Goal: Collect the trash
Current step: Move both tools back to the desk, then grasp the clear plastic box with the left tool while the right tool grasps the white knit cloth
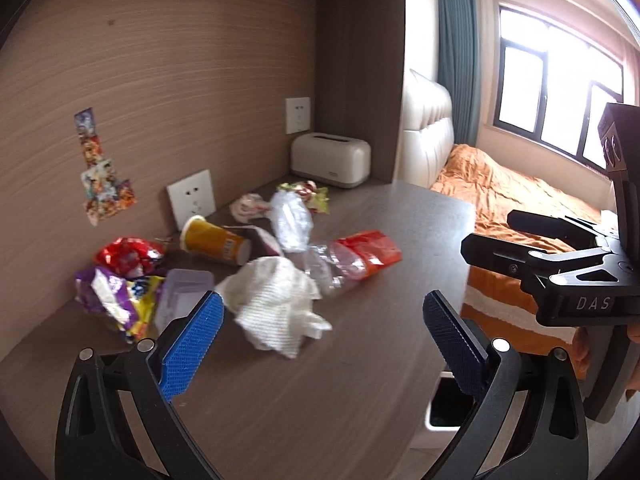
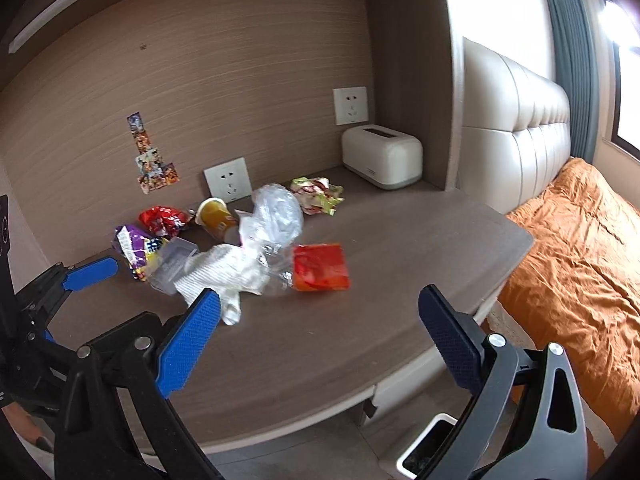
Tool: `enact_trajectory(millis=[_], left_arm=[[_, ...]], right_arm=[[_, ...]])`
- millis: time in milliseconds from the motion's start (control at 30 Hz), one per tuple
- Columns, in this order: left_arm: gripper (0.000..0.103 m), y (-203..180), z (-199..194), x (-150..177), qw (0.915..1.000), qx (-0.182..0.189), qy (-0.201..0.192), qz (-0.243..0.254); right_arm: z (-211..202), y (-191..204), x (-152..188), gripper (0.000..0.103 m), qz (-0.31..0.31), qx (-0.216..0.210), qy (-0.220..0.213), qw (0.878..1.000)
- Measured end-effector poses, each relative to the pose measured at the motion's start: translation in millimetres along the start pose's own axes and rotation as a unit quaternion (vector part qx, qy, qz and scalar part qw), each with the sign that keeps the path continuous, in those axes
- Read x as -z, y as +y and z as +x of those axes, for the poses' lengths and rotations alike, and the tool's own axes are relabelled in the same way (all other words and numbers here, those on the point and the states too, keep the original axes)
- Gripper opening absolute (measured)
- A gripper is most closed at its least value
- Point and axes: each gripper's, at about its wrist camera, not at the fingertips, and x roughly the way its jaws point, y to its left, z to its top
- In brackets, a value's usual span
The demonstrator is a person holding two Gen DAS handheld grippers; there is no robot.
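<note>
Two grippers hang over the near edge of the desk, both spread wide and holding nothing: the left gripper in front of the litter, the right gripper beside it. Nearest them lies a crumpled white tissue, soft and nearly weightless; I'd judge any raised fold gives a fair pinch. Touching it are a clear plastic box and a gaudy purple wrapper, light and probably slippery. Just beyond, a red pouch lies flat, best taken by an edge. Further back an orange paper cup lies on its side, long axis running across the desk, open mouth toward the wall socket; it would crush easily. Farthest stands a cream toaster.
</note>
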Motion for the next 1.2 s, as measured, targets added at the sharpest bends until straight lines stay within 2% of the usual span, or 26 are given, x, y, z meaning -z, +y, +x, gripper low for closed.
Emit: enact_trajectory(millis=[167,300,533,600,800,933,1067,1133,1200], left_arm=[[0.098,59.3,4.5,7.4,0.9998,-0.017,0.012,-0.005],[0.098,91.3,29.4,15.4,0.9992,0.002,0.037,-0.014],[0.098,109.3,70.7,24.7,0.9969,0.029,0.070,-0.021],[0.098,112.5,81.5,25.9,0.9959,0.037,0.079,-0.022],[0.097,114.3,99.0,25.2,0.9948,0.034,0.096,-0.002],[0.089,115.7,109.8,28.3,0.9928,0.046,0.111,-0.003],[0.078,118.3,116.5,29.7,0.9904,0.058,0.125,-0.016],[0.065,121.2,120.2,30.5,0.9886,0.064,0.135,-0.024],[0.064,125.9,122.4,31.1,0.9871,0.070,0.139,-0.040]], right_arm=[[30.7,55.5,-9.6,0.099,-0.008,-0.013,0.004,1.000],[58.6,86.8,-11.2,0.099,-0.025,-0.006,0.027,0.999],[99.4,116.0,-14.3,0.098,-0.011,-0.015,0.059,0.998],[113.3,120.3,-14.5,0.093,-0.003,-0.019,0.078,0.997],[148.0,123.8,-13.2,0.083,0.024,-0.017,0.118,0.993],[166.9,121.5,-11.3,0.073,0.045,-0.012,0.146,0.988],[181.4,120.7,-7.9,0.055,0.050,-0.010,0.171,0.984],[185.5,119.3,-6.2,0.040,0.055,-0.010,0.176,0.983],[188.9,118.1,-4.6,0.021,0.053,-0.004,0.179,0.982]])
